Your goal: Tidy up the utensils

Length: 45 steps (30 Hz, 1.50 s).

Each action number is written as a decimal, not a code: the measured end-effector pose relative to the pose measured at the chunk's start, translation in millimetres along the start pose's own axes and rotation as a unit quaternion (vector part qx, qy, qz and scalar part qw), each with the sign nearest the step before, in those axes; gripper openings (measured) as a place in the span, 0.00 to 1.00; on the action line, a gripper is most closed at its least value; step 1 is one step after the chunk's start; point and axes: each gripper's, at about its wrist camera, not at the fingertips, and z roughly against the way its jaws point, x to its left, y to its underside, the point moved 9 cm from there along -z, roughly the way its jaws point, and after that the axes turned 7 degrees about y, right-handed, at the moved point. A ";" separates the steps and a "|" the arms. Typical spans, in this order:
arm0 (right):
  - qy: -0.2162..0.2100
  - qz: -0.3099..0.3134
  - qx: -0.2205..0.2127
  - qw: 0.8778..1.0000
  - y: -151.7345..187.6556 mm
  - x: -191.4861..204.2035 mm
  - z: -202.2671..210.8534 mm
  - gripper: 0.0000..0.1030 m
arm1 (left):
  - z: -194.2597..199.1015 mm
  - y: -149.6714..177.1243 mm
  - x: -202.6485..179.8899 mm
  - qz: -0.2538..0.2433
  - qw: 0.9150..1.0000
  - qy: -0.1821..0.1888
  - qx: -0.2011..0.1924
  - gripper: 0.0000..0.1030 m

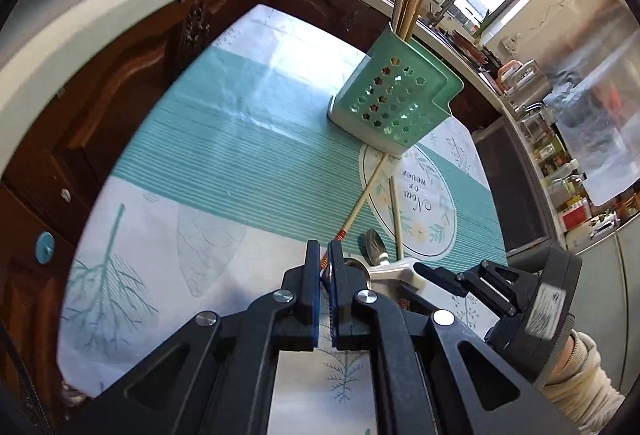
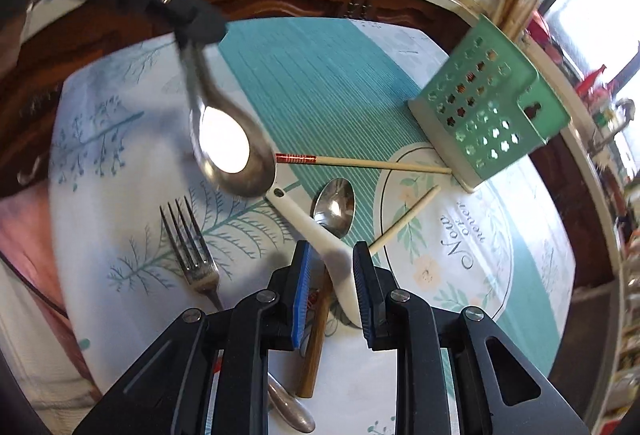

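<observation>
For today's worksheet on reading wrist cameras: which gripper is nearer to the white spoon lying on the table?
Right. The right gripper is open with its fingers either side of the white spoon. The left gripper is raised off to one side, shut on a metal spoon.

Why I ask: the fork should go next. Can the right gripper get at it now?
Probably yes: the fork lies uncovered just left of the open right gripper, whose jaws straddle the white spoon.

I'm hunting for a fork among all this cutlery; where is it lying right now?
In the right wrist view, the fork lies on the tablecloth at lower left, tines pointing away, left of the white spoon.
</observation>
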 end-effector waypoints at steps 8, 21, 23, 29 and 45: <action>0.051 0.104 -0.003 0.993 -2.8 20.5 -13.4 0.21 | 12.3 -12.3 12.0 0.011 1.000 -0.005 -0.011 0.01; 0.117 0.236 -0.003 0.965 -12.1 38.4 -36.5 0.12 | 5.8 -18.9 23.4 0.025 1.000 -0.004 -0.004 0.01; 0.128 0.226 -0.008 0.966 -15.8 33.8 -36.2 0.10 | 4.4 -20.1 23.4 0.025 1.000 -0.005 -0.003 0.01; 0.101 0.118 -0.029 0.987 -26.6 6.4 -14.4 0.03 | 4.9 -25.5 15.3 0.008 1.000 -0.009 -0.005 0.01; -0.121 -0.357 -0.057 0.924 -16.0 -129.0 24.3 0.03 | 5.1 -60.8 -61.2 -0.098 0.995 0.003 0.015 0.01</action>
